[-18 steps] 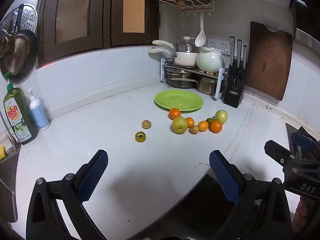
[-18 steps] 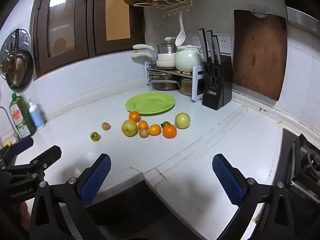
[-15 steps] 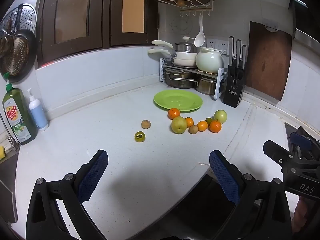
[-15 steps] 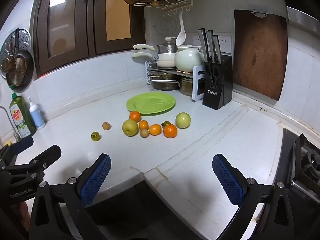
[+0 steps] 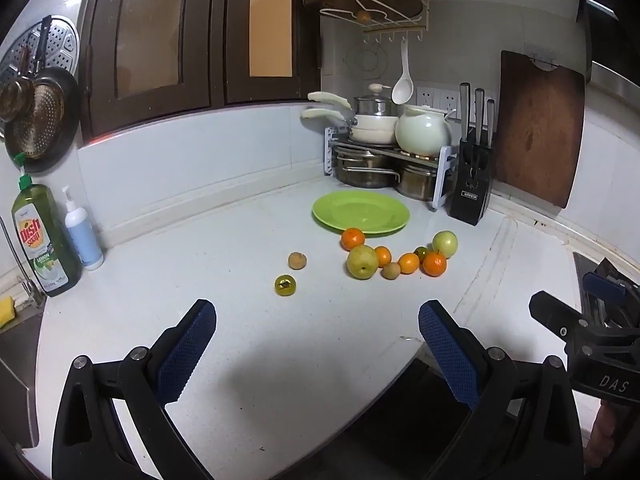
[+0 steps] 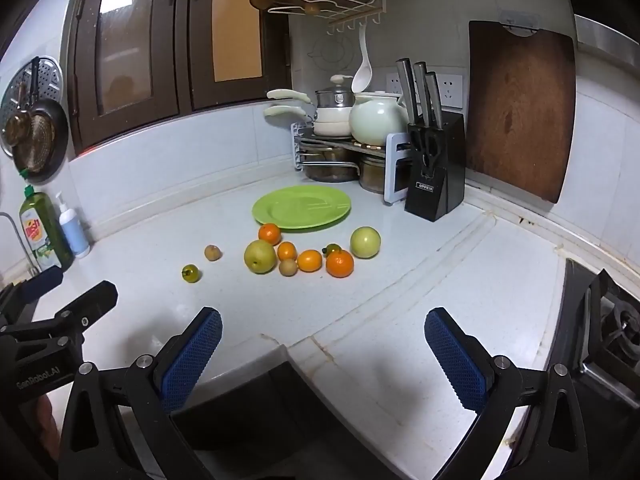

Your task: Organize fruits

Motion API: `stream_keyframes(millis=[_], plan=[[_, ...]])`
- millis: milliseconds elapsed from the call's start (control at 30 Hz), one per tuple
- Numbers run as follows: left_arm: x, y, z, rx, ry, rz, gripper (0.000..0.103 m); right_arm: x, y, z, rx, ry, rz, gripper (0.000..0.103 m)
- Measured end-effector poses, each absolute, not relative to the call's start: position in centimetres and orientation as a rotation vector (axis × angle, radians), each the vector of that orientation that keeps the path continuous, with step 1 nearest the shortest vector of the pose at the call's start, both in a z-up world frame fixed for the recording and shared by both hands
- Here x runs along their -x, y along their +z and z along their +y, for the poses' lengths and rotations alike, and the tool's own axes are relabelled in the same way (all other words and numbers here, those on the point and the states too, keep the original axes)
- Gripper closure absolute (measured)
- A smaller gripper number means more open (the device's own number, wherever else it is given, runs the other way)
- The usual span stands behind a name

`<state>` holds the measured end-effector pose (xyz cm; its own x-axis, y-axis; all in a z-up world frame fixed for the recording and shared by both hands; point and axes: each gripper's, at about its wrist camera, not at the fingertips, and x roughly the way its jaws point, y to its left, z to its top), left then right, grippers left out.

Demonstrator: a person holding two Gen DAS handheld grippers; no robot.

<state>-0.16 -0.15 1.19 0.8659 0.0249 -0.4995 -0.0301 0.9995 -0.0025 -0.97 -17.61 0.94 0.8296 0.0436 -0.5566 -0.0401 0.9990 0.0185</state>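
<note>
White corner counter [image 5: 248, 344]: fruits [image 6: 304, 254] clustered before plate [image 6: 302, 206] toward back corner, well ahead of both empty, spread grippers, left [image 5: 316, 340] and right [image 6: 322, 344]; neither clearly nearer.

We've got our left tongs [image 5: 316, 354] wide open over the white worktop [image 5: 240, 336], fruits [image 5: 362, 262] clustered just beside the green plate [image 5: 360, 211].

Left gripper [image 5: 316, 344] – right gripper [image 6: 322, 344] (both) gaping, empty.
</note>
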Motion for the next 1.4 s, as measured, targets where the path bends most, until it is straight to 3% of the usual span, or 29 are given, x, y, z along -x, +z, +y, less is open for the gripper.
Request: stream_keyframes(millis=[1400], plan=[[-0.1,1.5,-1.1,0.014,0.008,0.517,0.000,1.3,1.2,-18.5,-0.007,0.038,0.574,0.001]])
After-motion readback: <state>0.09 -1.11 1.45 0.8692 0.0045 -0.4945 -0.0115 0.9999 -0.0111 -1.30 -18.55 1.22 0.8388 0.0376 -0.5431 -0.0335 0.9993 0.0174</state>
